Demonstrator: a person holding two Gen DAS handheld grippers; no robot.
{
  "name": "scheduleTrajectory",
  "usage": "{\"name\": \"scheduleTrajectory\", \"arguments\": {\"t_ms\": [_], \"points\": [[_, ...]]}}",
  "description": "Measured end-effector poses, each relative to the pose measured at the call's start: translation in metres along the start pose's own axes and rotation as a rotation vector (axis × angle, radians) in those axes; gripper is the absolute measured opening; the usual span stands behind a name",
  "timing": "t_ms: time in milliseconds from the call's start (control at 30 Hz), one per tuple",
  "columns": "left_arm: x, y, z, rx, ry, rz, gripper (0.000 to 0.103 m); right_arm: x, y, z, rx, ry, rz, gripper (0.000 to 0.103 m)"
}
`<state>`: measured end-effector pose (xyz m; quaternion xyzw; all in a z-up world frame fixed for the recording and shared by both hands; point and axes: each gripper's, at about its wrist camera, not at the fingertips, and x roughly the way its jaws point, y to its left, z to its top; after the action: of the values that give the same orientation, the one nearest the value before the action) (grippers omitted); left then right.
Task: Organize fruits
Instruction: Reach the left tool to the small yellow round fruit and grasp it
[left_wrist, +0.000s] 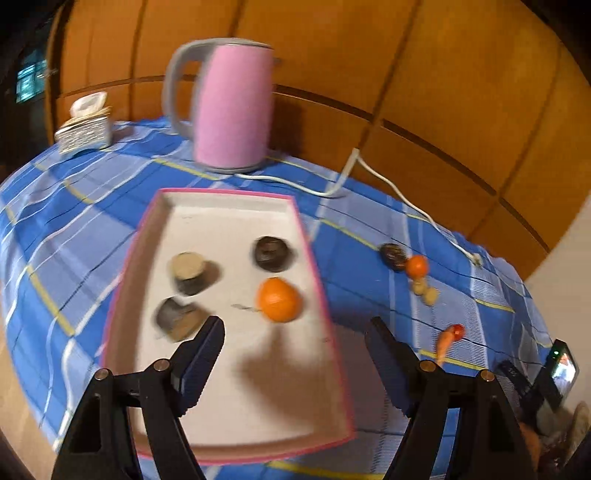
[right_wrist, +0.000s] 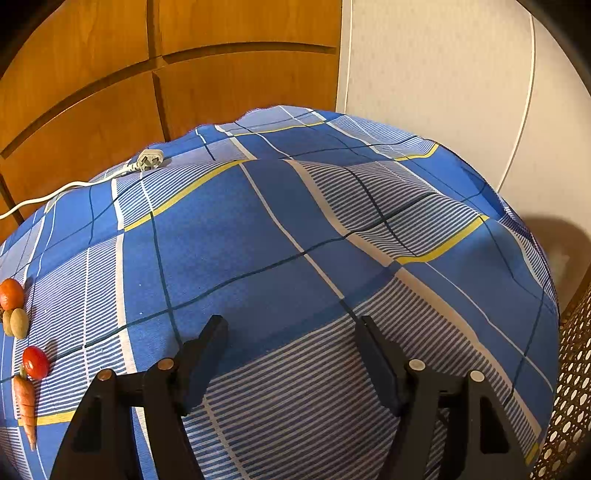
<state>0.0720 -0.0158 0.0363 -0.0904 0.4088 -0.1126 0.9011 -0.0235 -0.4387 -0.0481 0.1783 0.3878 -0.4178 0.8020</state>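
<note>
Room for moving is widest at the right gripper: its jaws stand wide apart with nothing between them, over bare blue checked cloth that runs clear ahead to the table's far edge by the wooden wall, with the cloth's right edge dropping off beside a white wall. Far to that gripper's left lie a small orange, two pale round pieces, a red tomato and a carrot; the carrot's long axis runs toward and away from the gripper, thick end by the tomato, tip pointing back toward the camera. A white plug and cord lie ahead and left near the wall. The left gripper is also wide open and empty, hanging above the near end of a pink-rimmed tray. Just ahead between its fingers sits an orange near the tray's right rim; a dark round fruit lies beyond it, and two blurred brownish pieces lie ahead to the left. The tray's long axis points away from the gripper toward a pink kettle, which blocks the far end.
</note>
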Motion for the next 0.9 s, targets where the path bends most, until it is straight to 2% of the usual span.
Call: {"name": "scheduleTrajectory", "arguments": {"t_ms": [100, 133, 300, 400, 433, 533, 667, 900], "points": [[0.014, -0.03, 0.009, 0.075, 0.024, -0.039, 0.079, 0.0, 0.0, 0.0, -0.001, -0.001, 0.0, 0.073], [0.022, -0.041, 0.012, 0.099, 0.053, -0.055, 0.079, 0.001, 0.0, 0.0, -0.002, -0.001, -0.001, 0.073], [0.058, -0.084, 0.023, 0.157, 0.13, -0.12, 0.077, 0.001, 0.0, 0.0, -0.003, -0.001, -0.003, 0.074], [0.08, -0.106, 0.029, 0.173, 0.172, -0.17, 0.069, 0.0, 0.001, 0.0, -0.003, -0.002, -0.005, 0.074], [0.091, -0.115, 0.031, 0.185, 0.197, -0.185, 0.063, 0.0, 0.001, 0.0, -0.004, -0.002, -0.006, 0.074], [0.118, -0.131, 0.038, 0.179, 0.248, -0.207, 0.042, 0.0, 0.001, 0.0, -0.004, -0.003, -0.008, 0.074], [0.151, -0.147, 0.043, 0.153, 0.296, -0.219, 0.038, 0.0, 0.001, -0.001, -0.005, -0.004, -0.01, 0.074], [0.191, -0.156, 0.042, 0.078, 0.352, -0.211, 0.037, -0.001, 0.001, 0.0, -0.006, -0.006, -0.012, 0.074]]}}
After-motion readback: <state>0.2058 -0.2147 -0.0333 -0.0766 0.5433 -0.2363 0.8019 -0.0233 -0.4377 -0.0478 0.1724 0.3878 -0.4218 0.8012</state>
